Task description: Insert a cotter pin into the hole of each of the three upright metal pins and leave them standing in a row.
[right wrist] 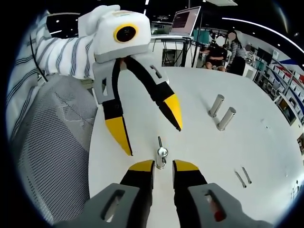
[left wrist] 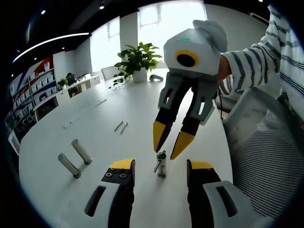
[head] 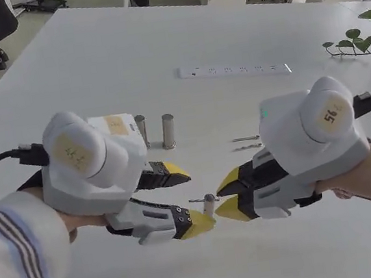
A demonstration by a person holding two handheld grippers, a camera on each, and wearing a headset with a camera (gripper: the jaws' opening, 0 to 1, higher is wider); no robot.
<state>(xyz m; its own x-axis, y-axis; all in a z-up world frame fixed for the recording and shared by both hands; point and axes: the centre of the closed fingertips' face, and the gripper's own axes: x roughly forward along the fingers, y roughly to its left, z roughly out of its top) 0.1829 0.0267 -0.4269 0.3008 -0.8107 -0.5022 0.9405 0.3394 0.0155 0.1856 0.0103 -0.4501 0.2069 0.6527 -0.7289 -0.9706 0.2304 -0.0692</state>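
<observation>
**Left gripper** [head: 184,198]: at the left of the head view, jaws wide apart and holding nothing. Its two yellow tips stand either side of the near metal pin [head: 209,206], clear of it.

**Two further metal pins** [head: 141,130] [head: 168,131]: upright and side by side on the white table [head: 126,57]. They stand beyond the left gripper, well apart from the near metal pin. No cotter pin is seen in either.

**Near metal pin**: upright between the two grippers. A cotter pin [head: 197,200] projects sideways from its top, toward the left gripper. It appears to sit in the hole, but whether it is fully through cannot be told at this size.

**Right gripper** [head: 228,194]: jaws a little apart, clamped on nothing. Its tips are just beside the top of the near metal pin.

**Loose cotter pins** [head: 246,139] [head: 247,147]: two, lying flat and side by side on the table beyond the right gripper.

**Hazards, as judged:**
- Four tips crowd one small standing pin, so a sideways brush would likely topple it.
- A tip catching the projecting cotter pin could draw it back out of the hole.
- The near metal pin stands outside the row, and a high grip while moving it may tilt it.
- The loose cotter pins are thin and lie flat, so a closing jaw may skid them away.
</observation>
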